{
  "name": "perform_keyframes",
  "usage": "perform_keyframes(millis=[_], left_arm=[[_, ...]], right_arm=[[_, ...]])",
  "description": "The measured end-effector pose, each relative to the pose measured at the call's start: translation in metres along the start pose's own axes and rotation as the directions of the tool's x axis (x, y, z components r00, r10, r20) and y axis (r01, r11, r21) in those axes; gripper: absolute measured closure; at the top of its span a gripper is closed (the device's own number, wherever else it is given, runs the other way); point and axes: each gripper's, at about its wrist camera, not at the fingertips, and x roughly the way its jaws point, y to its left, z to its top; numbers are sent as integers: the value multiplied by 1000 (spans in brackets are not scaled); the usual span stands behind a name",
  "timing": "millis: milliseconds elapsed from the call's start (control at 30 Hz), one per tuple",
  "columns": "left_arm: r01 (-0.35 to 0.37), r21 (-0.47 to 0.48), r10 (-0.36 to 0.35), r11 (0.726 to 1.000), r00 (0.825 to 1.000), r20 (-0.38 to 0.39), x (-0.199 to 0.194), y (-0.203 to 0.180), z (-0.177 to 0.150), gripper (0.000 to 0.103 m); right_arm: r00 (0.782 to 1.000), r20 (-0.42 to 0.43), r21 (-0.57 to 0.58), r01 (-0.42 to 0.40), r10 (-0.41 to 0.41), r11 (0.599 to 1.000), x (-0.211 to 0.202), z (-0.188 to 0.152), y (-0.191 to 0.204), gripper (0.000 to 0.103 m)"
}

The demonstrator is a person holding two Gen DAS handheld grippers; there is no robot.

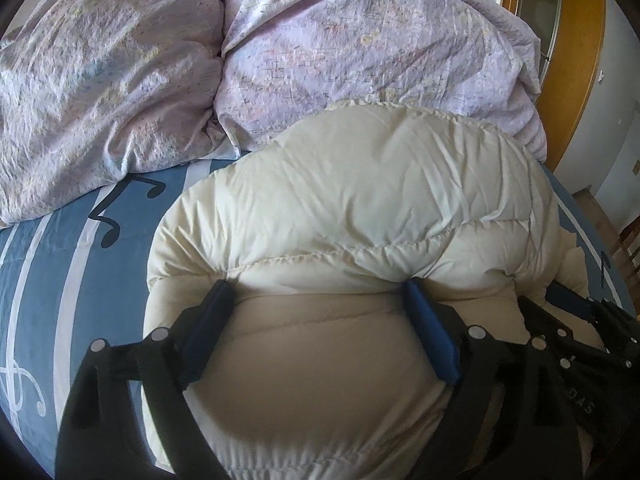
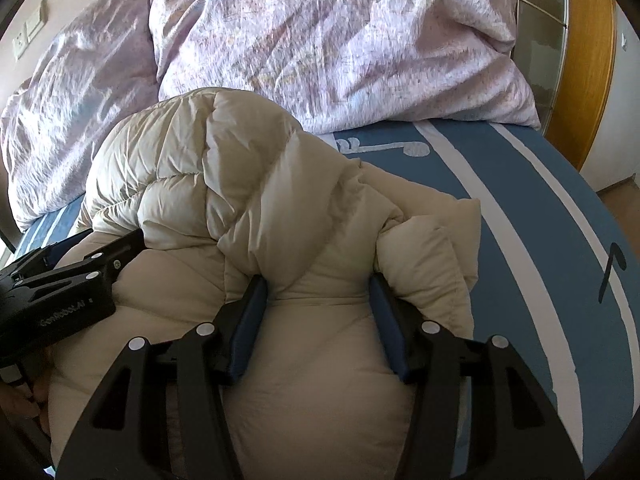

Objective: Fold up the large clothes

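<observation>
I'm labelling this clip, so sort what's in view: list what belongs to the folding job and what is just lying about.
Part of the job:
- cream puffer jacket
- left gripper, open, bulging fabric between its fingers
- right gripper, open, likewise

Just lying about:
- lilac duvet
- lilac pillow
- blue music-note bedsheet

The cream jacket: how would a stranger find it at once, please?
Look at the bed with the blue sheet striped in white. In front of the crumpled lilac duvet lies the cream jacket, pressed by both grippers. Only it is puffy, quilted and plain, without any print.
</observation>
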Motion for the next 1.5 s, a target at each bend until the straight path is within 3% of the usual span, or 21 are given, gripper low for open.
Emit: perform_keyframes(millis=[533,1500], left_arm=[[-11,-10,11,1000,1000,5,6,2,-2,10],[-16,-8,16,1000,1000,3,8,3,-1,6]], right_arm=[[999,40,-14,11,-10,1000,1,-1,1,46],[1000,22,-17,12,-11,1000,2,1,1,45]])
